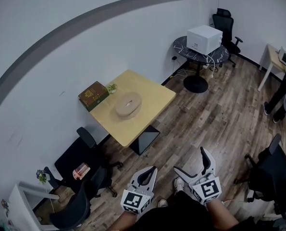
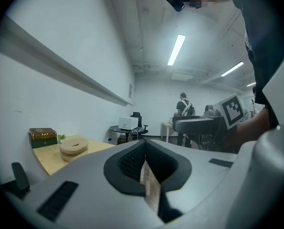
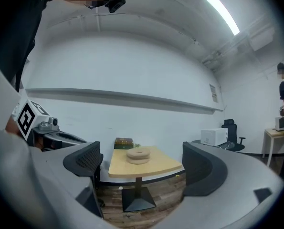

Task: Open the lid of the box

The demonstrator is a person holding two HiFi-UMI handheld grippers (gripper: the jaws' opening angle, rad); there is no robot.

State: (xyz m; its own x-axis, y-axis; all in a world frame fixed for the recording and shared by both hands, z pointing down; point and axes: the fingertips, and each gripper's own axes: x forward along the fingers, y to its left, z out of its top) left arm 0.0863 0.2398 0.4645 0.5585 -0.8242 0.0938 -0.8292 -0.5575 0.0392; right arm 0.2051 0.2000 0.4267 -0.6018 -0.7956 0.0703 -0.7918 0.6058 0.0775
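Small room, wood floor (image 1: pixel 219 119), pale wall. Square wooden tabletop (image 1: pixel 155 97) on a black pedestal, one edge along the wall.

- Round wooden box (image 1: pixel 128 104) sits near the middle of the tabletop, a little toward the wall-side edge. Lid on, with a slot in its top.
- Dark green box (image 1: pixel 93 96) lies at the tabletop corner by the wall, at the left in the head view. Lid down. Well apart from the round box.
- Small plant (image 1: pixel 112 87) at the wall-side edge, just beside the dark green box.

Both grippers are held low, close to the person's body, over the floor and well apart from the tabletop. Neither touches either box.

- Left gripper (image 1: pixel 147 174): in the left gripper view (image 2: pixel 144 163) the fingers (image 2: pixel 125 161) are pressed together, only a thin slit of floor showing between them. Nothing held.
- Right gripper (image 1: pixel 193 161): in the right gripper view (image 3: pixel 141 157) the fingers (image 3: pixel 87 159) stand spread wide. Nothing is gripped; the far tabletop and both boxes merely show through the gap.

Elsewhere: round dark table (image 1: pixel 181 49) further along the wall, carrying a white machine (image 1: pixel 204 39). Black chair (image 1: pixel 80 160) near the tabletop's near-left edge. Another person (image 2: pixel 183 106) stands at the back of the room in the left gripper view.
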